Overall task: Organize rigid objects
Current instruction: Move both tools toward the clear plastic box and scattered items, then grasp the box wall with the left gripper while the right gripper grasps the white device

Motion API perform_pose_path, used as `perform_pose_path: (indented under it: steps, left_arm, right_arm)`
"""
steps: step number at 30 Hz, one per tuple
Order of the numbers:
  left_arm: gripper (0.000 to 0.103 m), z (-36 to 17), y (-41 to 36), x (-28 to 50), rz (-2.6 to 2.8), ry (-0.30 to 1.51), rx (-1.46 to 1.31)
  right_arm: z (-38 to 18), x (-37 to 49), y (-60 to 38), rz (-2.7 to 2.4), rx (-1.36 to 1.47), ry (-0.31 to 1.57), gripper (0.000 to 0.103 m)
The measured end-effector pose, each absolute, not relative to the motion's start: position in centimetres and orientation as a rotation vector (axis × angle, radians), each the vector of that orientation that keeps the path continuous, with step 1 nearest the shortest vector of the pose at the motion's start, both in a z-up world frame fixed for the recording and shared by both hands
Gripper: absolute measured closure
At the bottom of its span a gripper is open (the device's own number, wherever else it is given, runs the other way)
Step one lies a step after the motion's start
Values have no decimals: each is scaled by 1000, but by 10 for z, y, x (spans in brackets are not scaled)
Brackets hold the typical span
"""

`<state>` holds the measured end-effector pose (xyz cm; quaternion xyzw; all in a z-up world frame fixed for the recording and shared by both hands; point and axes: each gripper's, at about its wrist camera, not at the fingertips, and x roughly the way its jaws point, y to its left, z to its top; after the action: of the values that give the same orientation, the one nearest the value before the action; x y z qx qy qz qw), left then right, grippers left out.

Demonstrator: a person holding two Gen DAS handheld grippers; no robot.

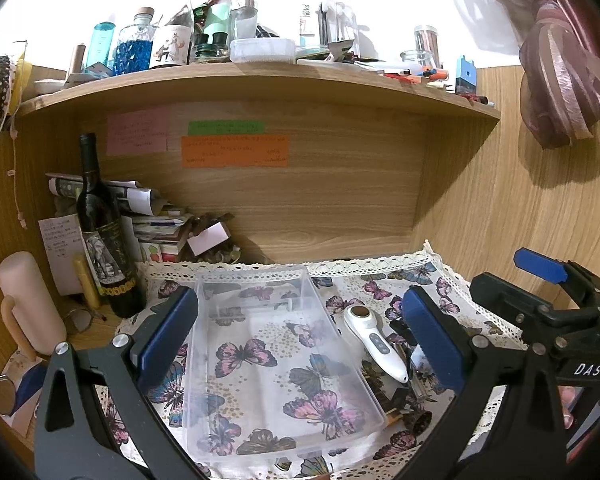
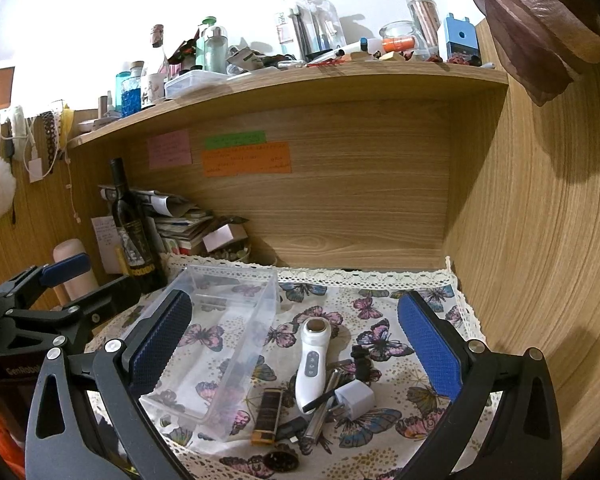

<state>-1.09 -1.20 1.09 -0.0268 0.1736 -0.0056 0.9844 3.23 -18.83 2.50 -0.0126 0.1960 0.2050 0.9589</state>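
A clear plastic bin (image 1: 276, 344) lies empty on the butterfly cloth (image 2: 384, 320); it also shows in the right wrist view (image 2: 224, 336). Right of it lies a white handheld device (image 1: 376, 344) (image 2: 312, 364) among small items: a white charger cube (image 2: 354, 400), a brown-and-gold bar (image 2: 267, 414), a silver tube (image 2: 322, 408), a black clip (image 2: 360, 358) and a dark round piece (image 2: 281, 461). My left gripper (image 1: 300, 340) is open above the bin. My right gripper (image 2: 296, 352) is open above the device and the pile. Both are empty.
A dark wine bottle (image 1: 104, 236) and a pile of papers (image 1: 160, 224) stand at the back left, with a pink cylinder (image 1: 28, 300) beside them. A wooden shelf (image 1: 260, 84) overhead carries several bottles and jars. Wooden walls close the back and right.
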Motion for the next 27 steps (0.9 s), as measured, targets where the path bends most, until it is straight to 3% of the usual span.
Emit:
perform_pose_path:
  steps: [16, 19, 22, 27]
  left_arm:
    - [0, 4, -1, 0, -72, 397, -92]
    - [17, 0, 5, 6, -51, 419, -86]
    - [23, -4, 16, 13, -40, 451, -97]
    - [35, -12, 37, 25, -9, 499, -99]
  right_arm:
    - [18, 43, -184, 416, -35, 427, 0]
    - [14, 49, -179, 418, -51, 438, 0]
    - [11, 56, -175, 422, -60, 456, 1]
    - [5, 71, -169, 418, -74, 497, 15]
